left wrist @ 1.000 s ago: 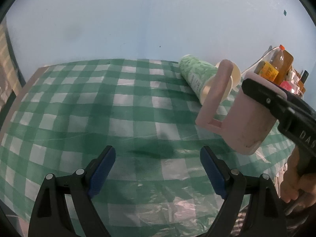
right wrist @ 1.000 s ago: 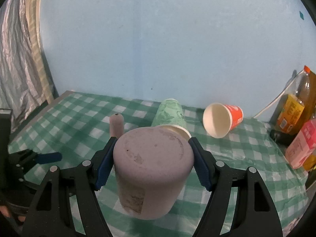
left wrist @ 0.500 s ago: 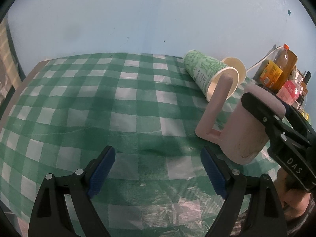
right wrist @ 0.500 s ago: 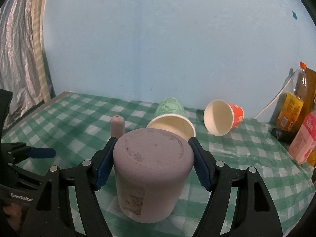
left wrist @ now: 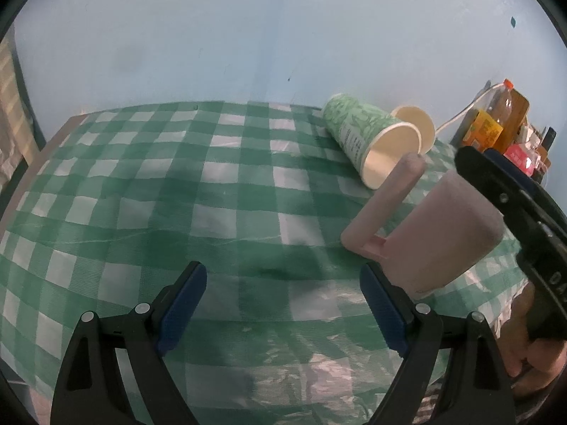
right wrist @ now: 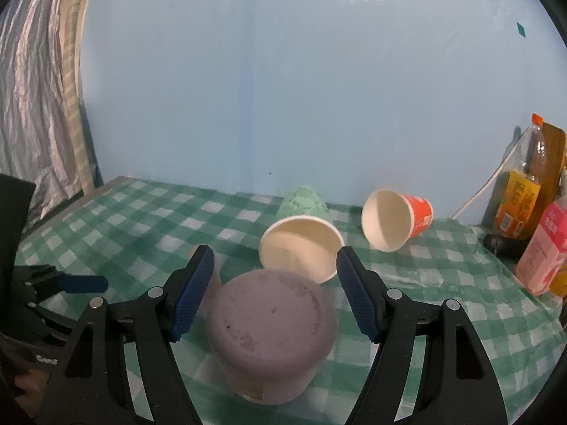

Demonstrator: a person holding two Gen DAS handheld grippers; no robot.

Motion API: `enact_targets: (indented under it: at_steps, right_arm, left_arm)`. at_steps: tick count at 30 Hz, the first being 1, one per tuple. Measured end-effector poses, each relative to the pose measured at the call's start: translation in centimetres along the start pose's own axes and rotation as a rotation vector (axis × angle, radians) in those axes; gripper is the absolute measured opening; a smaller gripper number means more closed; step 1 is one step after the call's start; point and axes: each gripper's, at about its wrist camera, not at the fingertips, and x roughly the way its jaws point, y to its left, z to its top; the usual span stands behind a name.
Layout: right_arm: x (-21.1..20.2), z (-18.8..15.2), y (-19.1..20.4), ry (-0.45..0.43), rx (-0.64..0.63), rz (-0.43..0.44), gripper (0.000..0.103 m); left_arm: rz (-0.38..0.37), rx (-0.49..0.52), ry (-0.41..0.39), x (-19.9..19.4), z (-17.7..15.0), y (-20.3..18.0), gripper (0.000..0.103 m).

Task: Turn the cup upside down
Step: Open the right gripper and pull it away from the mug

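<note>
The pink cup (right wrist: 271, 333) stands base-up in front of the green paper cup (right wrist: 301, 244); right gripper (right wrist: 275, 292) released, left gripper (left wrist: 283, 315) spread, empty.

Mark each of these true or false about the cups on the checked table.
1. The green cup lies on its side. True.
2. The left gripper holds the pink mug. False: its fingers are open with nothing between them.
3. The orange cup stands upright. False: it lies on its side, mouth towards the right wrist camera.
4. The pink mug's base faces the right wrist camera. True.
5. A bottle with an orange cap stands by the wall. True.
</note>
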Motion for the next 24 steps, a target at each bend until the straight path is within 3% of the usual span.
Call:
enact_targets:
  at_steps: [4, 9, 14, 19, 24]
  right_arm:
    - [-1.9, 0.8, -0.4, -0.032, 0.011, -0.013, 0.086]
    - [-5.2, 1.3, -1.0, -0.082, 0.013, -0.046, 0.091]
    - [-8.3, 0.9, -1.8, -0.112, 0.042, -0.083, 0.093]
    - [-10.6, 0.0, -2.3, -0.149, 0.039, -0.135, 0.093]
    - [-11.9, -1.2, -2.7, -0.189, 0.051, -0.181, 0.093]
  left_arm:
    - [0.014, 0.022, -0.090, -2.1, -0.2, -1.1, 0.089]
    - [0.034, 0.089, -0.226, -5.6, -1.1, -3.5, 0.093]
    - [0.034, 0.130, -0.324, -8.1, -1.9, -5.2, 0.102]
    - [0.060, 0.166, -0.412, -9.4, -2.9, -6.4, 0.102]
    - [0.070, 0.175, -0.441, -9.6, -3.6, -6.9, 0.102]
